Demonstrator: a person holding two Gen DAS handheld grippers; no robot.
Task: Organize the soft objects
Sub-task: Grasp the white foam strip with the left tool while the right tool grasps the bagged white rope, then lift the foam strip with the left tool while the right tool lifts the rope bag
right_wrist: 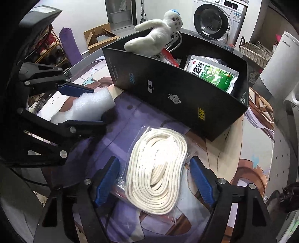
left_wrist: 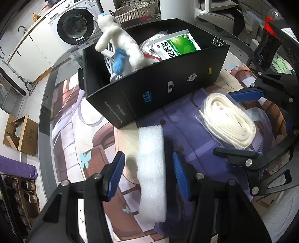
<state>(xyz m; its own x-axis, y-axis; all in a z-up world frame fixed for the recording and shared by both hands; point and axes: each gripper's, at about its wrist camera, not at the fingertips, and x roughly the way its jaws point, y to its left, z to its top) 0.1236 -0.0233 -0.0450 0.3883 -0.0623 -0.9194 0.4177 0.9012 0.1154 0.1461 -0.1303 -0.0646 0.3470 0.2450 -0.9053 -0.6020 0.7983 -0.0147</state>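
Observation:
A white foam strip (left_wrist: 151, 168) lies on the printed mat between the blue pads of my left gripper (left_wrist: 148, 157). The jaws stand open, with a gap on each side of the foam. A coil of white rope in a clear bag (right_wrist: 157, 168) lies between the fingers of my right gripper (right_wrist: 154, 160), which is open around it and not pressing. Behind both stands an open black box (left_wrist: 168, 87) holding a white plush toy (left_wrist: 123, 43) and a green packet (left_wrist: 177, 46). The toy leans out over the box rim.
The printed mat (left_wrist: 74, 130) covers a round table whose edge curves past on the left. Beyond the table are a washing machine (left_wrist: 76, 26), a wicker basket (left_wrist: 134, 11), a cardboard box (left_wrist: 20, 134) on the floor and a white appliance (right_wrist: 280, 61).

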